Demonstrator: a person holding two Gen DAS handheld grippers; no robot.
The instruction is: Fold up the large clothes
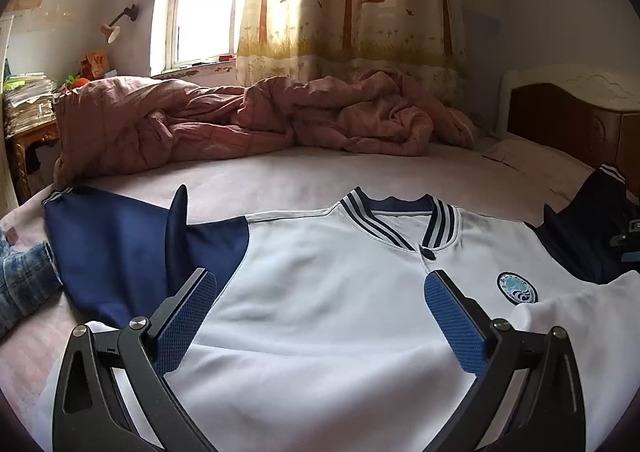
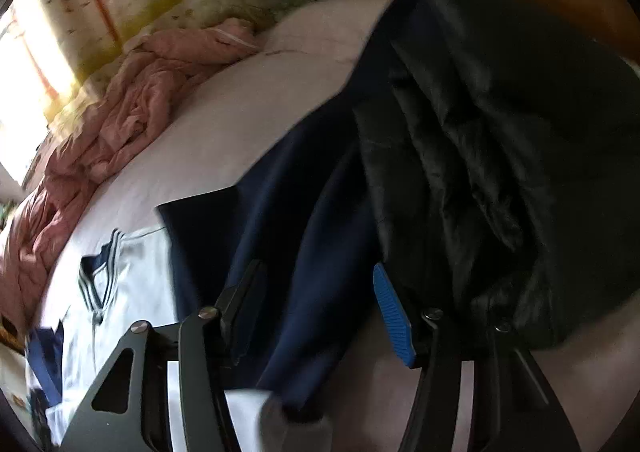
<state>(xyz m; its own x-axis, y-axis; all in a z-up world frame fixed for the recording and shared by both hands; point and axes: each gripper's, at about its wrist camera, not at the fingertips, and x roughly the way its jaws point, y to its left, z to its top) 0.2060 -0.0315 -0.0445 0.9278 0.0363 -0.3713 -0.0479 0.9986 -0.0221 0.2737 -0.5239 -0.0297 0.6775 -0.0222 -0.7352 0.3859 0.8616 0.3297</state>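
A white jacket (image 1: 320, 292) with navy sleeves and a striped collar lies front-up on the bed. Its left navy sleeve (image 1: 120, 248) is spread out flat. My left gripper (image 1: 320, 292) is open and empty, hovering over the jacket's chest. In the right wrist view the jacket (image 2: 120, 292) shows at lower left, and its other navy sleeve (image 2: 288, 252) runs between the fingers of my right gripper (image 2: 316, 292), which is open. That view is blurred.
A crumpled pink quilt (image 1: 248, 120) lies along the far side of the bed (image 1: 280, 176). A black puffer jacket (image 2: 500, 152) lies right of the sleeve. A wooden headboard (image 1: 572, 112) stands at right. Denim cloth (image 1: 24, 284) lies at left.
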